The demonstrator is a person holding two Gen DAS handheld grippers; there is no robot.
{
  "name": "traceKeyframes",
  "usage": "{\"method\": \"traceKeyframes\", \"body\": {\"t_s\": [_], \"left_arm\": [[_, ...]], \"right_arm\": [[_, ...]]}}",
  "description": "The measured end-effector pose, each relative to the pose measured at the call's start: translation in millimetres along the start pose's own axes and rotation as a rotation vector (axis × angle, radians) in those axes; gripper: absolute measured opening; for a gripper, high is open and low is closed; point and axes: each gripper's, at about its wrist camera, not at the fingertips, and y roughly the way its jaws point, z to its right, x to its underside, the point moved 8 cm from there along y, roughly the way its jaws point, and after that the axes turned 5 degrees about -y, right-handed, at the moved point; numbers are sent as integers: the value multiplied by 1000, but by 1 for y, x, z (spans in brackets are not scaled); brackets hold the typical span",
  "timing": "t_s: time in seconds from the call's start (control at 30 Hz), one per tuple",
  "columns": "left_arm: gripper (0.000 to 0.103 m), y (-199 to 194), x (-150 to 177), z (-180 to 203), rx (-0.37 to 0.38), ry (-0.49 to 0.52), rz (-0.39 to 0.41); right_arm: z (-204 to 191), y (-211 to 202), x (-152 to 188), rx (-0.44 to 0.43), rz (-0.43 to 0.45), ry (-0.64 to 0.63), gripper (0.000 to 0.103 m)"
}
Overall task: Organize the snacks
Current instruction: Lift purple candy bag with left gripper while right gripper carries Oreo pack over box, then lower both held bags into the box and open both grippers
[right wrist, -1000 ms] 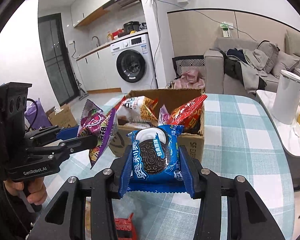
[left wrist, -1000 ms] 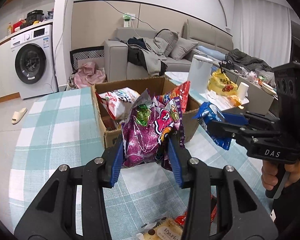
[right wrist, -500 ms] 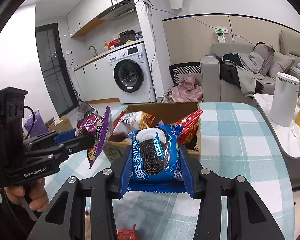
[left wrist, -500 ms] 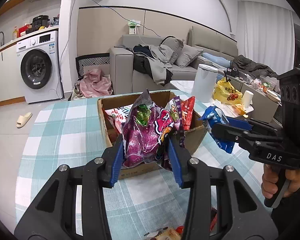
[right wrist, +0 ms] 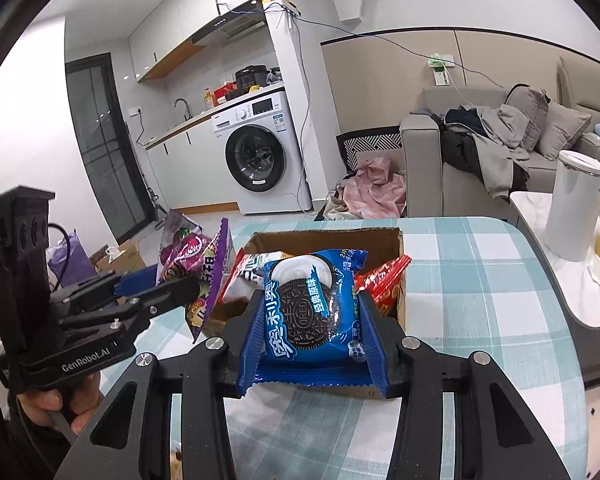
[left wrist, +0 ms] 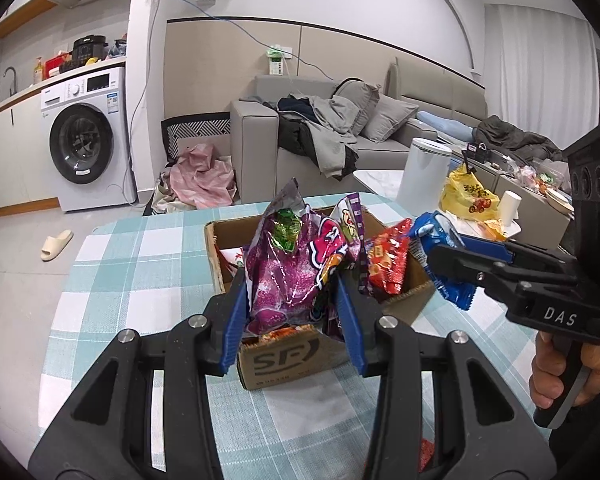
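**Spotter:** What have you got in each jaw?

**Operator:** My left gripper [left wrist: 292,312] is clamped on a purple snack bag [left wrist: 296,272], blue pads pressing both its sides. My right gripper [right wrist: 310,336] is clamped on a blue Oreo packet [right wrist: 308,312], its crimped bottom edge hanging below the pads.

**Spotter:** Where is the box from there?

**Operator:** The cardboard box [left wrist: 284,356] sits just ahead of and beneath the left jaws, its near corner directly under the purple bag. From the right wrist, the box's far rim [right wrist: 340,236] shows above the Oreo packet, and its near wall is right under my fingers.

**Spotter:** What's inside it?

**Operator:** A red snack bag [left wrist: 388,264] leans on the box's right wall, between my two jaws in the left view. A white packet [right wrist: 252,276] lies just left of the Oreo.

**Spotter:** Any room around it?

**Operator:** The checked tablecloth [left wrist: 140,272] lies bare to the left of the left jaws, out to the table's rounded edge. To the right of the right jaws, bare cloth [right wrist: 480,280] runs to the table edge, with a white bin [right wrist: 576,204] beyond it.
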Motion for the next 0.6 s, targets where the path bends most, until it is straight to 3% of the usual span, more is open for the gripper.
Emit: {"method": "traceKeyframes", "body": {"t_s": [0.6], "left_arm": [[39,67,-16,-19,-29,5,-37]], "right_arm": [[20,51,-18,15,-44,85,45]]}}
